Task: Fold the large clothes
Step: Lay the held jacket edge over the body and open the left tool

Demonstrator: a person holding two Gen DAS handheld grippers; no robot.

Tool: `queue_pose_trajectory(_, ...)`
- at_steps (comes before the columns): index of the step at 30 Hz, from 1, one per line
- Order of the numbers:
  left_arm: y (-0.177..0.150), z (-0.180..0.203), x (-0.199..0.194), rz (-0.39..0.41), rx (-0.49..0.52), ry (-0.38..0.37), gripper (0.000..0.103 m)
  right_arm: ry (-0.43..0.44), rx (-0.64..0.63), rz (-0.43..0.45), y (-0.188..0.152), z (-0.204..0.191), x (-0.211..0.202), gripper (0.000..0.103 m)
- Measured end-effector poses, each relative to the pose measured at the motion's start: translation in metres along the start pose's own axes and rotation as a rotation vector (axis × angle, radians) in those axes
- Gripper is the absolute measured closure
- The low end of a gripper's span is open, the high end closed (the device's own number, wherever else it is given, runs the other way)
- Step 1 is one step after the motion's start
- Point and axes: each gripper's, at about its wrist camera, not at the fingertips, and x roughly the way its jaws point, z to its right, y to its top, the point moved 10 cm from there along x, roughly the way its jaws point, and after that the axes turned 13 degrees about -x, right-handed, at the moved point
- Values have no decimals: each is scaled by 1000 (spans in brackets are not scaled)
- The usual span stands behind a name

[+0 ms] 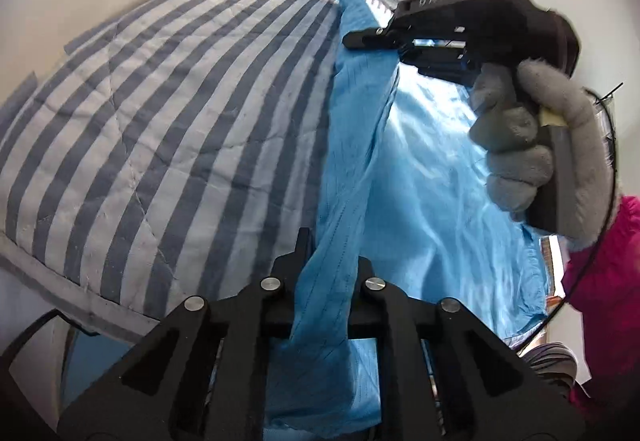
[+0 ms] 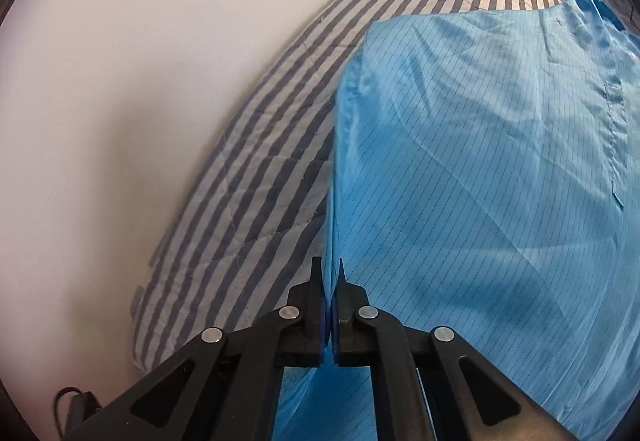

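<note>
Two claws, left claw (image 1: pixel 320 261) and right claw (image 2: pixel 330 281), pinch one blue garment (image 2: pixel 480 161).

In the left wrist view the right finger of the left gripper (image 1: pixel 326 261) is covered by the band of blue garment (image 1: pixel 420 177) running between the jaws; the garment's lower end is cut off by the bottom edge; the fingertips of the right gripper (image 1: pixel 354 39) are partly merged with the cloth, so the pinch cannot be made out; the gloved hand (image 1: pixel 528 149) is blurred and its pink sleeve (image 1: pixel 604 273) is cut by the right edge. In the right wrist view the garment's right side is lost beyond the rim; the striped quilt (image 2: pixel 248 177) is hidden beneath it; a dark object (image 2: pixel 74 407) at the lower left cannot be identified.
</note>
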Motion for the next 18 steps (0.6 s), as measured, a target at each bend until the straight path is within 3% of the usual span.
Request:
queue_pose_trajectory(8,-1,79,-18,102,230,56,97,75,62,104,-13,25,-48,103)
queue_pose_trajectory(13,-20,125,-12,92,351,65,97,100,109,163,-33,55,-87,103)
queue_pose_trajectory(18,-56,162,13,33,439,51,97,94,166,185,-68,92,-109,103)
